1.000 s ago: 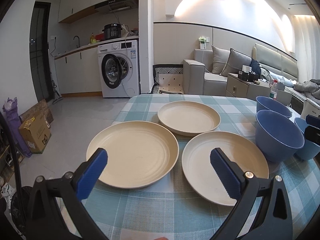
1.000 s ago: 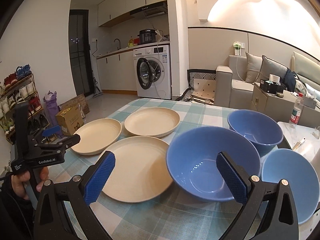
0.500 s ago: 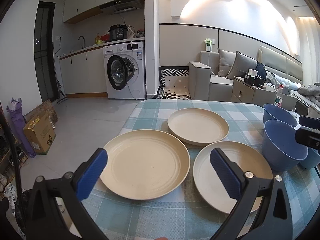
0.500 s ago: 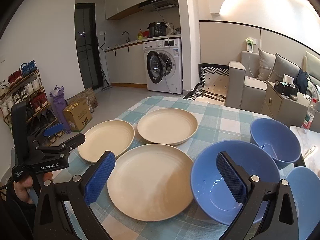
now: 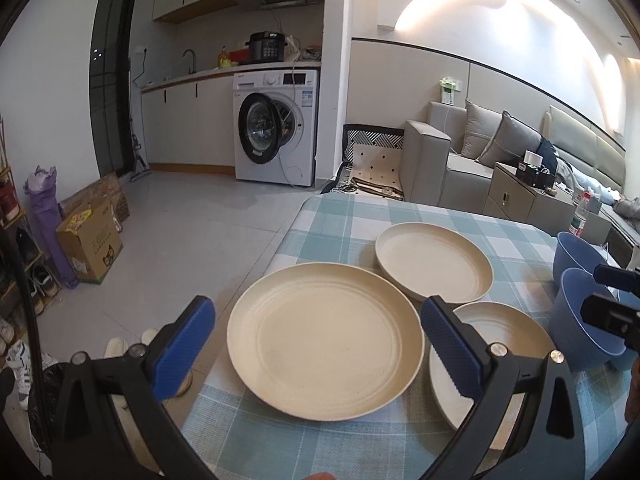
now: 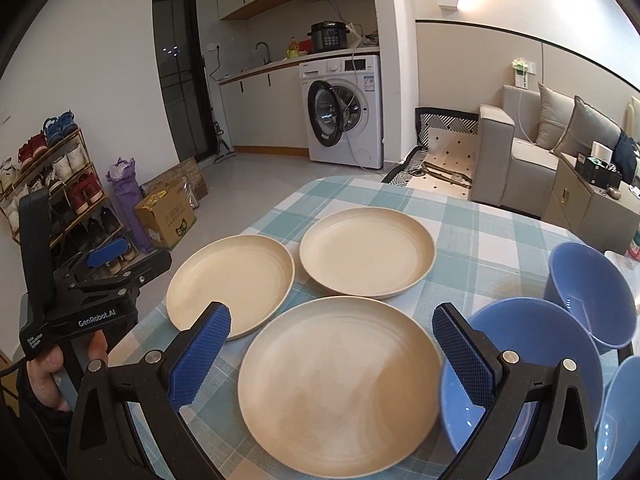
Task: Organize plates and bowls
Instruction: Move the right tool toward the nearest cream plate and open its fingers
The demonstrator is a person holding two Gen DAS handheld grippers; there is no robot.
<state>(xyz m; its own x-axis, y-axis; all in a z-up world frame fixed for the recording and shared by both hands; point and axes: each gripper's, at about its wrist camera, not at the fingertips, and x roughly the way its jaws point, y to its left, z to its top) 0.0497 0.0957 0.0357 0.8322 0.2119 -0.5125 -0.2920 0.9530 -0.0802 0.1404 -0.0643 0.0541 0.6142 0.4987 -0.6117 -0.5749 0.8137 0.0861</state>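
Observation:
Three cream plates lie on the checked tablecloth (image 5: 352, 216). In the left wrist view the left plate (image 5: 324, 340) sits straight ahead between the fingers of my left gripper (image 5: 316, 308), which is open and empty above the table's near edge. The far plate (image 5: 434, 260) and the right plate (image 5: 500, 344) lie beyond. My right gripper (image 6: 330, 316) is open and empty over the near plate (image 6: 340, 384), with the left plate (image 6: 230, 284) and far plate (image 6: 366, 250) behind. Three blue bowls stand right: near bowl (image 6: 532, 360), far bowl (image 6: 588, 292), third bowl (image 6: 624, 412).
The table's left edge (image 5: 280, 248) drops to a tiled floor with a cardboard box (image 5: 90, 240) and slippers (image 5: 116, 348). A shoe rack (image 6: 60, 184) stands at the left wall. A washing machine (image 6: 344, 112) and a grey sofa (image 6: 532, 152) lie beyond. A hand (image 6: 44, 372) holds the left gripper.
Both grippers have swung left. The left one now frames the left plate instead of the gap between plates. The right one now frames the near plate instead of the near blue bowl.

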